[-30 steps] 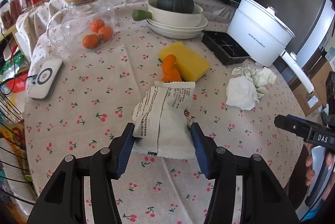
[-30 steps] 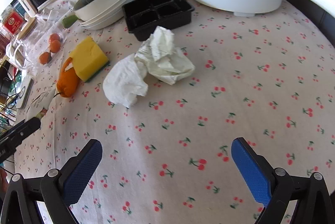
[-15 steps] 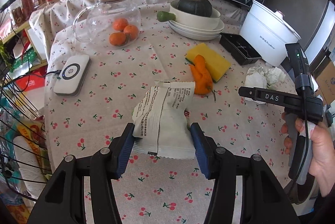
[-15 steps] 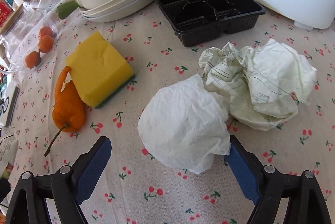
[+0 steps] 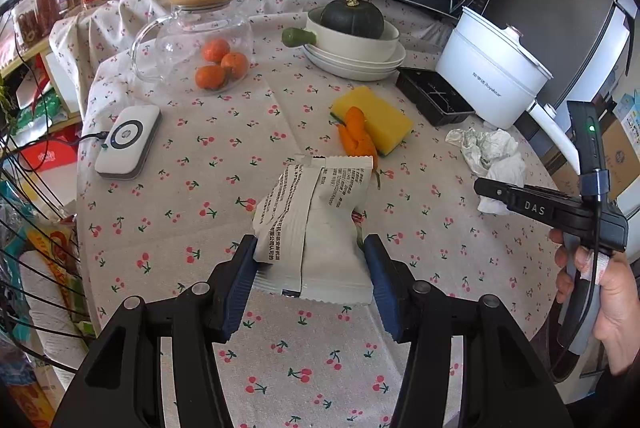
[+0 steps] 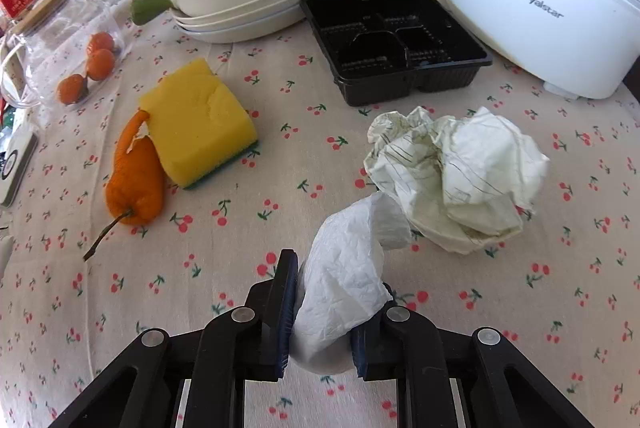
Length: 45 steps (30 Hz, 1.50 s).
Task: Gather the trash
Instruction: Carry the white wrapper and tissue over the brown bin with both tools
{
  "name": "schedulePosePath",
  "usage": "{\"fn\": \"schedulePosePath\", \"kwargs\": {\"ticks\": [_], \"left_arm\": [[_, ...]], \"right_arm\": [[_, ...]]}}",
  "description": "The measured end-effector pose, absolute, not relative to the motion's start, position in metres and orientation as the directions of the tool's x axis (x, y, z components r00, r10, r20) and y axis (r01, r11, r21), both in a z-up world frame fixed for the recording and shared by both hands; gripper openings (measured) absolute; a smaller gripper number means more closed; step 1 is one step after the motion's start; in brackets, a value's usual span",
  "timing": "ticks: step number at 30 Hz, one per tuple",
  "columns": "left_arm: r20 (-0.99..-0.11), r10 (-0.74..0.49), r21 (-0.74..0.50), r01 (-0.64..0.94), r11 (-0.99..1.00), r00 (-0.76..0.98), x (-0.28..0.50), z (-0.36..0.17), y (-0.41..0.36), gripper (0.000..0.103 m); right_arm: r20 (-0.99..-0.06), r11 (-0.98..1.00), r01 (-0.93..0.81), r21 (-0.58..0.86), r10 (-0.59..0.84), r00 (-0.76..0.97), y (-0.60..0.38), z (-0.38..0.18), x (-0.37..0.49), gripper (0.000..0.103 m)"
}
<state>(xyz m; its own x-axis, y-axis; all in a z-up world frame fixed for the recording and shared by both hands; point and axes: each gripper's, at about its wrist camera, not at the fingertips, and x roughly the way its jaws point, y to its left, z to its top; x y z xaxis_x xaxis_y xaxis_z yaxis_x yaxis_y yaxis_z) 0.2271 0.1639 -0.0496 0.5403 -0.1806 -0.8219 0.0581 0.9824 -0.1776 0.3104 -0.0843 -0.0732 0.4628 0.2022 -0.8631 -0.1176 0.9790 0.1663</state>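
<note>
The left gripper (image 5: 310,260) pointed steeply down, its jaws clamped on a wrapper. The right gripper (image 6: 320,312), held in the person's hand (image 5: 600,292), had just been closing and pinched a tissue.

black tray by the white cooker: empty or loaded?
Empty. The black tray shows bare compartments in the right wrist view, with nothing inside; the crumpled paper lies on the cloth beside it.
</note>
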Motion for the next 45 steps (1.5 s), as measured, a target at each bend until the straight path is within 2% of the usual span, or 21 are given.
{"fn": "schedulePosePath", "kwargs": {"ticks": [12,16,24,33,45], "left_arm": [[-0.811,-0.301,-0.309,0.071,0.948,0.502,0.212,-0.047,0.133,0.056],[-0.802,-0.350,-0.335,0.121,0.935,0.484,0.206,-0.046,0.104,0.056],[-0.788,-0.454,-0.383,0.246,0.891,0.416,0.188,-0.046,0.031,0.056],[-0.788,-0.527,-0.378,0.425,0.823,0.319,0.153,-0.051,-0.063,0.056],[-0.800,-0.566,-0.343,0.622,0.704,0.200,0.099,-0.073,-0.175,0.057]], "right_arm": [[-0.832,0.960,-0.160,0.230,0.279,0.479,-0.140,-0.036,0.216,0.020],[-0.826,0.962,-0.163,0.219,0.272,0.495,-0.159,-0.028,0.188,0.020],[-0.852,0.978,-0.022,0.209,0.193,0.486,-0.218,-0.035,0.145,0.020],[-0.882,0.975,0.098,0.202,0.137,0.451,-0.285,-0.041,0.092,0.022],[-0.909,0.960,0.207,0.187,0.089,0.407,-0.359,-0.070,0.022,0.024]]}}
